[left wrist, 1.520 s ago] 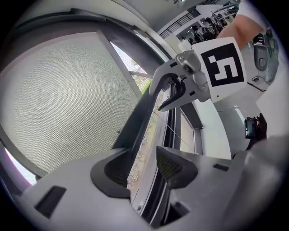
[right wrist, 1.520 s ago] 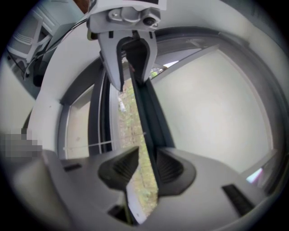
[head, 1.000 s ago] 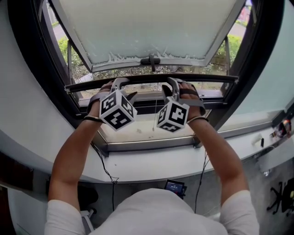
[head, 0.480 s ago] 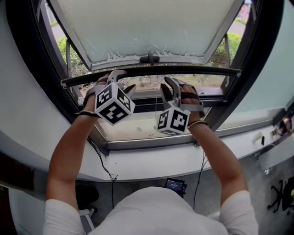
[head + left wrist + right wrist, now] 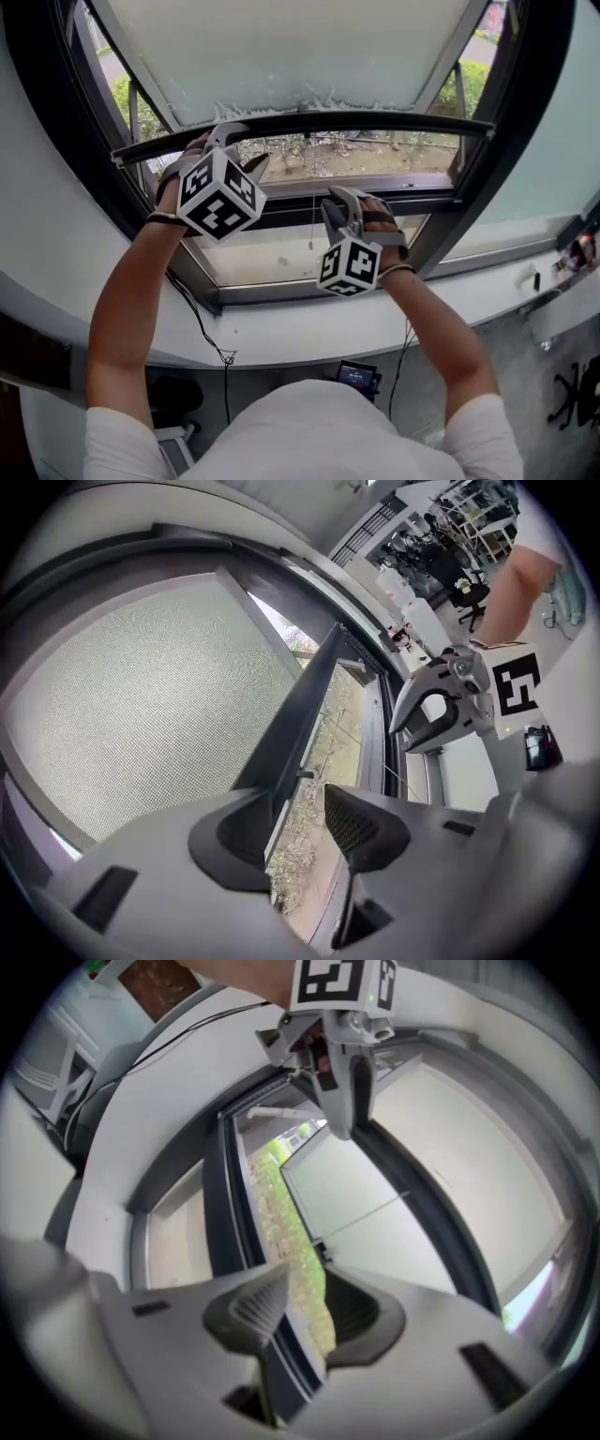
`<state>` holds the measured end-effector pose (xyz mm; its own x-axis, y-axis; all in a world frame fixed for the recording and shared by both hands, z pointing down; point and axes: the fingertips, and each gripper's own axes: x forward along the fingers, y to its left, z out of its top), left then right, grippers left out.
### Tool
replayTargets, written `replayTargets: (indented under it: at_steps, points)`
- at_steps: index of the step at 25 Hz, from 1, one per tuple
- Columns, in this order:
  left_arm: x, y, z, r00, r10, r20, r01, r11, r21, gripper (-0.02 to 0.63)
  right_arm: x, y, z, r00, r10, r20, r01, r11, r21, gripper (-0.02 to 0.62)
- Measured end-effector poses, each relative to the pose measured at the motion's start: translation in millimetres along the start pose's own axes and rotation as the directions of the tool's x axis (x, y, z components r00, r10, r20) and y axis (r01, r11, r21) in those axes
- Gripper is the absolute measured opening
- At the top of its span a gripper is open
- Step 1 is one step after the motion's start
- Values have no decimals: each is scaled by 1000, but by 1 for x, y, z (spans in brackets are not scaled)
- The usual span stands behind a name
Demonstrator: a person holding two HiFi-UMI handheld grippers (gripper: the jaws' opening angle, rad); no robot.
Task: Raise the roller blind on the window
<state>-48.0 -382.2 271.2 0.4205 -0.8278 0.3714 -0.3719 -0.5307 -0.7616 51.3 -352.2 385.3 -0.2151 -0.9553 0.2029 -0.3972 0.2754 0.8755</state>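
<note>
While the blind [image 5: 281, 56] is part-raised, its dark bottom bar [image 5: 375, 123] runs left to right. My left gripper [image 5: 242, 148] sits under its left end, jaws apart around its edge. My right gripper [image 5: 336, 206] hangs lower, parted and empty.

We see the blind's bottom bar [image 5: 375, 123] sitting higher now than a second ago, and the strip of garden [image 5: 356, 155] showing beneath it has grown wider. Our left gripper [image 5: 242, 150] has climbed with the bar and is now near its left end, with the bar running between its parted jaws. Our right gripper [image 5: 337, 202], which was up at the bar before, has come away from it and dropped well below. Its jaws are apart with nothing between them, in front of the lower frame [image 5: 281, 211].
</note>
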Motion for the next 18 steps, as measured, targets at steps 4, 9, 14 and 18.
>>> replayTargets:
  at_steps: [4,9,14,18]
  points:
    - [-1,2,1,1000,-3,-3,3,1000,1,189,0,14,-8,997,70,-19,-68,995,71,115]
    - [-3,7,4,1000,-9,-1,9,1000,-1,189,1,27,-14,991,133,-30,-128,981,146,116]
    - [-7,12,8,1000,-7,3,7,1000,-5,189,0,35,-17,986,161,-34,-154,975,161,117]
    - [-9,17,12,1000,1,9,0,1000,-7,189,0,39,-19,984,172,-37,-164,973,164,116]
